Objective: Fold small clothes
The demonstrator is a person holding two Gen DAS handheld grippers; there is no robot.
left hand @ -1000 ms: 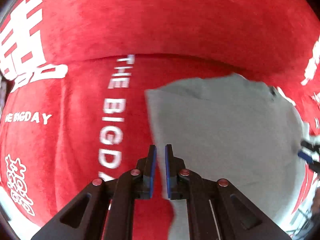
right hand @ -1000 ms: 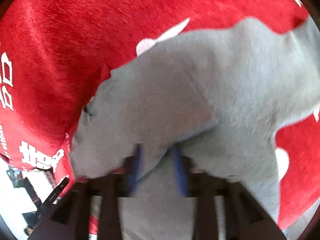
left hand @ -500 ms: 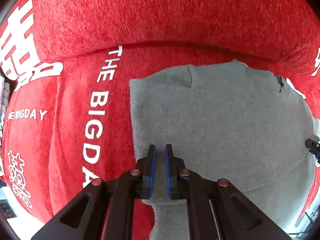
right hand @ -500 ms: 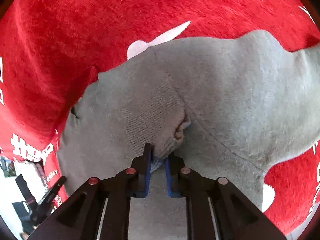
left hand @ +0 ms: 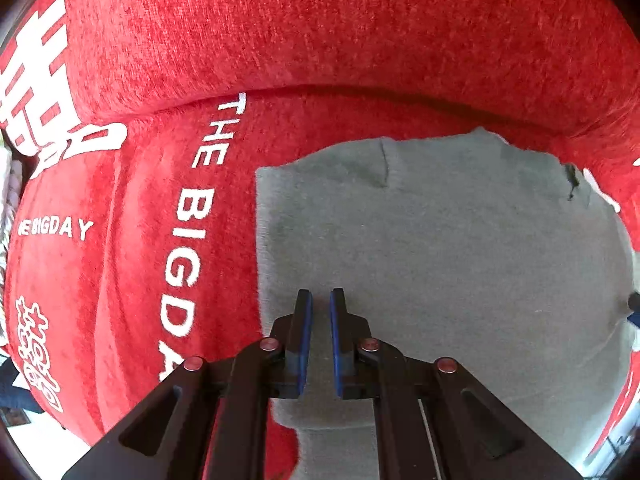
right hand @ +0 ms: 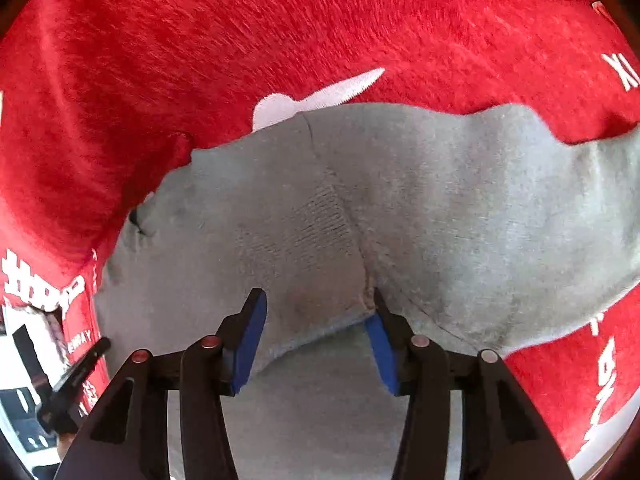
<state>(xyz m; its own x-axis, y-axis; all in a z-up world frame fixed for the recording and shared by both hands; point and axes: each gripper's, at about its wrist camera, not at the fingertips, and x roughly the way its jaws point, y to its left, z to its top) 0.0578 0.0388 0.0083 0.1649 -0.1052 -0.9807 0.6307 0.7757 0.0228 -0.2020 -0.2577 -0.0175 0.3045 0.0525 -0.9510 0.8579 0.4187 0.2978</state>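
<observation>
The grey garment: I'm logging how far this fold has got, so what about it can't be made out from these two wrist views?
- Grey garment, left wrist view: its near end is hidden under the left gripper.
- Right wrist view: the garment's right end is cut off by the frame edge.
- Folded flap, right wrist view: what lies beneath is covered; the right gripper is opening around its edge.

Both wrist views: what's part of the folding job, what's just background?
In the job:
- grey knit garment
- left claw, shut above it
- right claw, jaws opening, folded cuff edge between them

Background:
- red sofa cover with white print
- "THE BIG DAY" lettering
</observation>
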